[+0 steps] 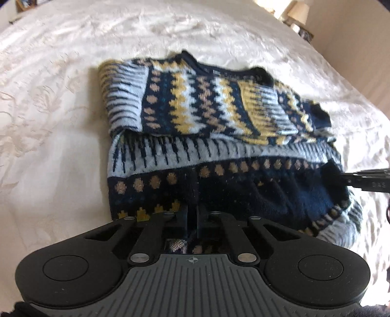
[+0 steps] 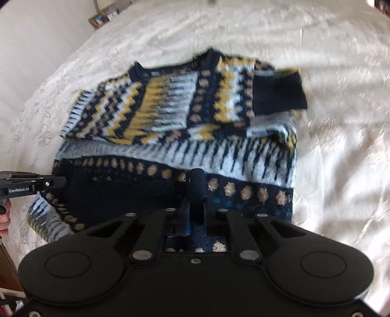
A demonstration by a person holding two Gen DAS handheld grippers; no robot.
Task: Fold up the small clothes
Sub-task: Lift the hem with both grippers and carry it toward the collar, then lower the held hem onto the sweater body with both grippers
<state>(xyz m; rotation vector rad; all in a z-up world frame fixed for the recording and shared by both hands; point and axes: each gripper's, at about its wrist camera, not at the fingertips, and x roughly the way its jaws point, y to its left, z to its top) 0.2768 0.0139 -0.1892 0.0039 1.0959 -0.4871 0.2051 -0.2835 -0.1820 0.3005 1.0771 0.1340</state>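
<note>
A navy, yellow and pale blue patterned knit sweater [image 1: 195, 107] lies on the white bedspread with both sleeves folded across its chest; it also shows in the right wrist view [image 2: 170, 107]. My left gripper [image 1: 193, 190] is shut on the sweater's navy hem near its left corner. My right gripper [image 2: 196, 187] is shut on the hem near the right corner, with a roll of navy knit pinched between its jaws. The hem is lifted a little toward the collar. Each gripper's tip shows at the edge of the other view: the right gripper [image 1: 365, 183], the left gripper [image 2: 29, 186].
The white embroidered bedspread [image 1: 61, 97] spreads all round the sweater. A beige wall [image 1: 353, 48] and a lamp [image 1: 297, 12] stand at the far right; a picture frame [image 2: 97, 19] sits at the far left.
</note>
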